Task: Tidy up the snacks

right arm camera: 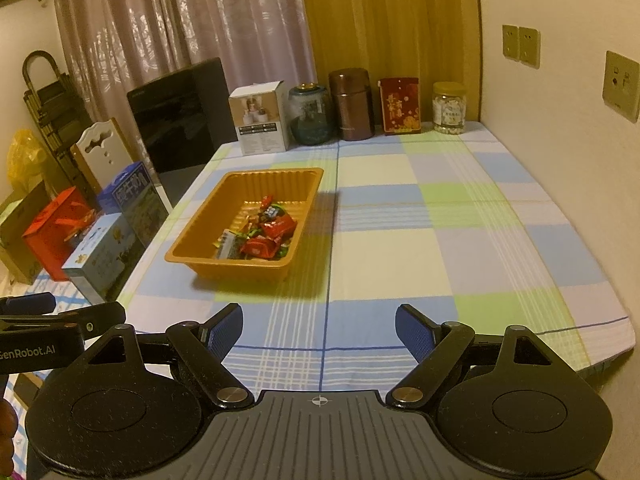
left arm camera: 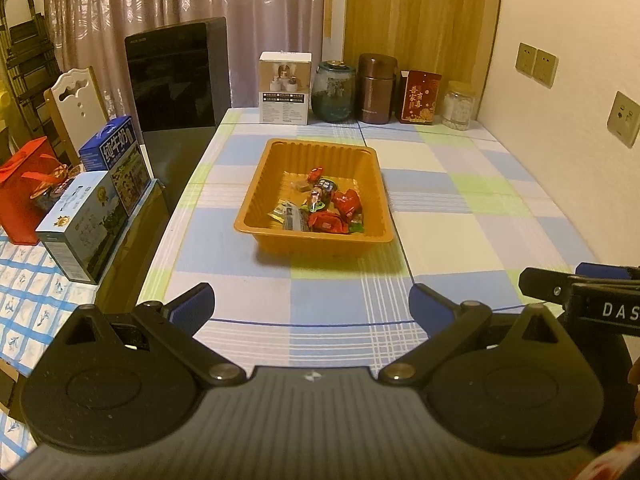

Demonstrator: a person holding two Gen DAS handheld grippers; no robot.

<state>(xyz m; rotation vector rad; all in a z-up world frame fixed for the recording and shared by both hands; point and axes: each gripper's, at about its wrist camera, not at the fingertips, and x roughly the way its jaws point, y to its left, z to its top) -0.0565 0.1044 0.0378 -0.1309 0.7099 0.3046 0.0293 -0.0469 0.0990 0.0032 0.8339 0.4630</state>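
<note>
An orange plastic tray (left arm camera: pixel 256 184) stands on the checked tablecloth; it also shows in the right wrist view (right arm camera: pixel 208 216). Several wrapped snacks (left arm camera: pixel 332 206), mostly red, lie in its near right part; they also show in the right wrist view (right arm camera: pixel 264 232). My left gripper (left arm camera: pixel 310 308) is open and empty, near the table's front edge, well short of the tray. My right gripper (right arm camera: pixel 319 330) is open and empty, to the right of the left one, with the tray ahead on its left. Part of the right gripper's body shows at the right edge of the left wrist view.
Along the back edge stand a white box (left arm camera: pixel 285 88), a blue-green jar (left arm camera: pixel 334 91), a brown canister (left arm camera: pixel 376 89), a red box (left arm camera: pixel 418 98) and a clear jar (left arm camera: pixel 458 106). Milk cartons (left arm camera: pixel 112 160) and a red bag (left arm camera: pixel 24 188) sit left. A wall is at the right.
</note>
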